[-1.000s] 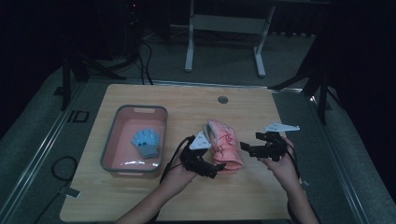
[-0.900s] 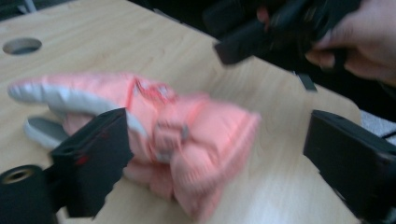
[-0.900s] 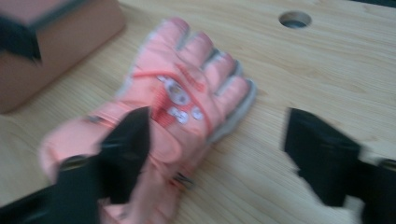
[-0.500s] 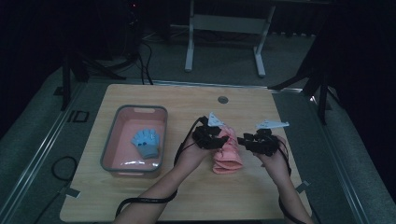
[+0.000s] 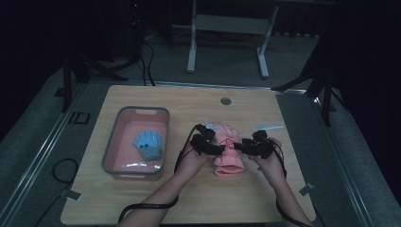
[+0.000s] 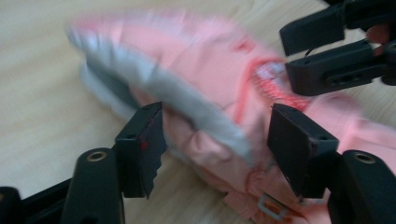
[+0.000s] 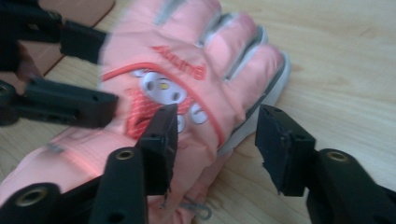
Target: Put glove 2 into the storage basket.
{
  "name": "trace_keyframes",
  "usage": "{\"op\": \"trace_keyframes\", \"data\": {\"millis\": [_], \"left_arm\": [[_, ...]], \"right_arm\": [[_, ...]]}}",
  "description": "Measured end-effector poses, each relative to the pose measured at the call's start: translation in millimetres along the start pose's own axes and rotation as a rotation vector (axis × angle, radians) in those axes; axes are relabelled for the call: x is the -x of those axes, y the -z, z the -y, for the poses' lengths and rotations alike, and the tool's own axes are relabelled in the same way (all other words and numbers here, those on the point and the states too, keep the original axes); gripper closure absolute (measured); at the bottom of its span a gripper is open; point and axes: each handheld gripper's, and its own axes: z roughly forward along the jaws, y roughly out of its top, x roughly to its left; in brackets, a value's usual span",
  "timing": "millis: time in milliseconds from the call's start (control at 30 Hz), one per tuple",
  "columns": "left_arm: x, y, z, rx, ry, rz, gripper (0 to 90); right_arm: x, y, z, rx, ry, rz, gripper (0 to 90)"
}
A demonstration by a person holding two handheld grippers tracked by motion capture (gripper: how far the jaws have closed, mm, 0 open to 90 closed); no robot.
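High view: since the earlier frame my left gripper [image 5: 213, 147] and right gripper [image 5: 240, 146] had closed in from either side of the padded pink glove [image 5: 228, 152], jaws parted, on the wooden table [image 5: 198, 198]; a small blue glove [image 5: 147, 144] lay in the pink tray [image 5: 118, 124].

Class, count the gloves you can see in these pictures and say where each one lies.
2. A blue glove lies in the tray; a pink glove lies on the table between the grippers. Others may be hidden.

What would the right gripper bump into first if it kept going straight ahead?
Probably the padded pink winter glove. It lies right in front of the right gripper, whose open jaws already straddle its grey-trimmed edge.
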Motion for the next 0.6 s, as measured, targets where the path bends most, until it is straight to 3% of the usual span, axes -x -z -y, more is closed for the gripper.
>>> {"op": "trace_keyframes", "data": {"millis": [33, 100, 233, 367, 467, 533, 600], "left_arm": [[-5.3, -8.1, 4.9, -0.012, 0.051, 0.035, 36.5], [-8.8, -13.5, 7.2, -0.026, 0.086, 0.058, 35.0], [-13.0, -22.1, 12.1, -0.039, 0.127, 0.088, 33.4], [-18.3, -27.8, 12.9, -0.055, 0.166, 0.141, 34.9], [-20.7, -28.4, 14.0, -0.050, 0.160, 0.165, 43.1], [-20.6, -27.6, 13.7, -0.043, 0.153, 0.177, 51.8], [-21.7, -26.9, 13.5, -0.041, 0.160, 0.186, 59.6]], "right_arm": [[1.5, -4.4, 1.2, -0.012, -0.013, -0.007, 47.3], [6.7, -15.5, 5.0, -0.048, -0.068, -0.017, 45.5], [17.0, -25.6, 8.4, -0.089, -0.152, -0.067, 41.5], [25.9, -35.9, 9.3, -0.139, -0.228, -0.129, 44.5], [28.9, -39.6, 8.6, -0.153, -0.239, -0.187, 53.9], [27.2, -39.7, 7.6, -0.154, -0.234, -0.193, 61.7], [22.0, -38.7, 6.7, -0.145, -0.208, -0.170, 68.0]]}}
